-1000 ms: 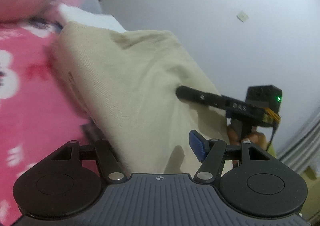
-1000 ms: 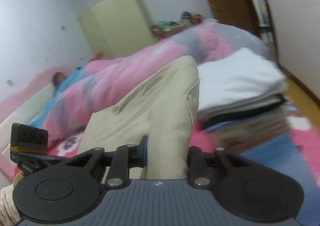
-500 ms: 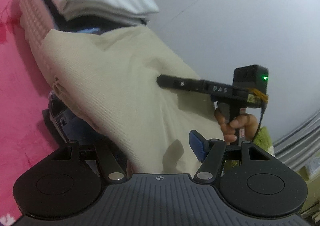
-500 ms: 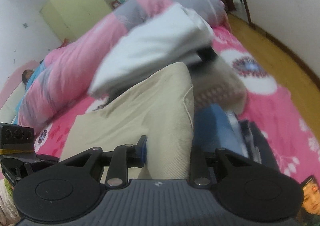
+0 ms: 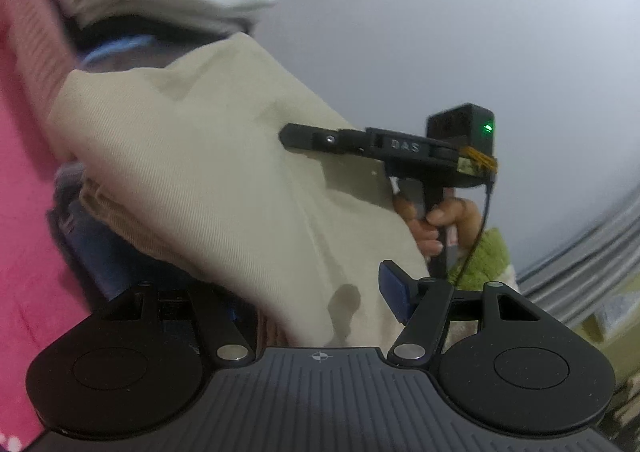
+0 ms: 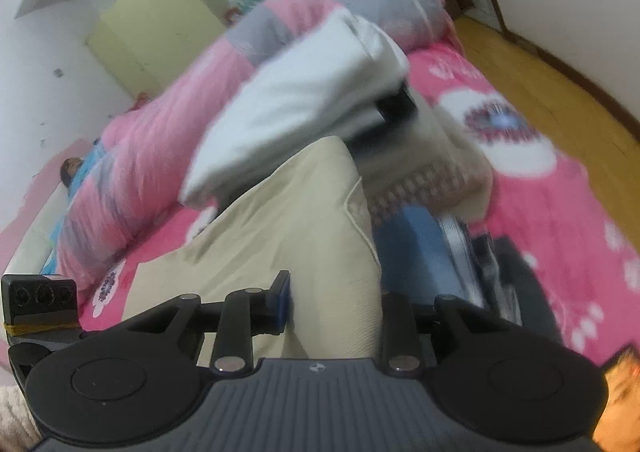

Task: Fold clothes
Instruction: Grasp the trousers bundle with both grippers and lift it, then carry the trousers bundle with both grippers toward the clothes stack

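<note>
Right now my left gripper [image 5: 316, 300] has its jaws apart with the beige garment [image 5: 208, 171] lying between them; its blue pad [image 5: 394, 292] stands clear of the cloth on one side, and the other finger is hidden under the fabric, so I cannot say the pads press. My right gripper [image 6: 332, 300] has the same garment [image 6: 288, 228] running between its fingers, folded thick there. Its jaws have just been opening a little, with the cloth between them; the blue left pad [image 6: 282, 300] sits against the fabric edge, yet I cannot tell whether it clamps. From the left wrist view I see the right gripper [image 5: 304, 137] side-on, its finger lying against the garment, and the hand [image 5: 436, 223] on its handle, a green sleeve [image 5: 480, 260] below it.

Outward from there, the garment hangs between both grippers over a pink bedspread [image 6: 560, 236]. Just behind its top edge is a stack of folded clothes [image 6: 400, 155], white on top [image 6: 304, 99], a knitted piece lower down. A blue folded item [image 6: 416, 252] lies beside the garment. Farther back a pink and grey quilt [image 6: 168, 155] is bunched up, a pale yellow wardrobe [image 6: 156, 31] behind it
</note>
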A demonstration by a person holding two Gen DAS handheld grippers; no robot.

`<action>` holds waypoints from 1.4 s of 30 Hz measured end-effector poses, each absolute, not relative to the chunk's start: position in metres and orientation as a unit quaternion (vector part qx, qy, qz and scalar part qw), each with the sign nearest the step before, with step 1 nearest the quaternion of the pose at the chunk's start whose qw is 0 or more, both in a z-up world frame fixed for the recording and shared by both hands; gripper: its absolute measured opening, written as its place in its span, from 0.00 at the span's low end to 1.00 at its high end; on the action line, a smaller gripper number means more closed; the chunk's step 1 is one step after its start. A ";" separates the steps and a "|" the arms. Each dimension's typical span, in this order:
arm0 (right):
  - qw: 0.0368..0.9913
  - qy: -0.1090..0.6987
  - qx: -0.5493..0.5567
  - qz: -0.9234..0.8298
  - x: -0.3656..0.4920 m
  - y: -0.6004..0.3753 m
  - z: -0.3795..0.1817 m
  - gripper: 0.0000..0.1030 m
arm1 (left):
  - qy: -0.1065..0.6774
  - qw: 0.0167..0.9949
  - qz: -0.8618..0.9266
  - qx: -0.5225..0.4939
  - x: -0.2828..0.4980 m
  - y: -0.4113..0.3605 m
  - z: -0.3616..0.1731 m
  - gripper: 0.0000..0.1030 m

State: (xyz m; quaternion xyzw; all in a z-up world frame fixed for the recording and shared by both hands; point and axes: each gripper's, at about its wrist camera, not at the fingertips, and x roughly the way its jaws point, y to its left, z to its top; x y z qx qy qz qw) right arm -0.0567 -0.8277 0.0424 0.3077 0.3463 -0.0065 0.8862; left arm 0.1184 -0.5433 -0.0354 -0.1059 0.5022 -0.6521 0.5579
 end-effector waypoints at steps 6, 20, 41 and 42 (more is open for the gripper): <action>0.880 0.332 0.339 -0.013 -0.061 -0.833 0.024 0.30 | 0.517 0.545 -0.650 -0.116 0.129 -0.537 -0.043 0.62; 0.906 0.201 0.318 -0.194 -0.140 -0.793 0.056 0.51 | 0.443 0.650 -0.595 -0.164 0.176 -0.452 -0.011 0.71; 0.961 0.148 0.085 -0.217 -0.173 -0.572 0.006 0.33 | 0.237 0.742 -0.616 0.119 0.093 -0.521 -0.012 0.73; 0.963 0.129 0.079 -0.223 -0.179 -0.576 0.019 0.33 | 0.227 0.747 -0.613 0.123 0.090 -0.519 -0.007 0.73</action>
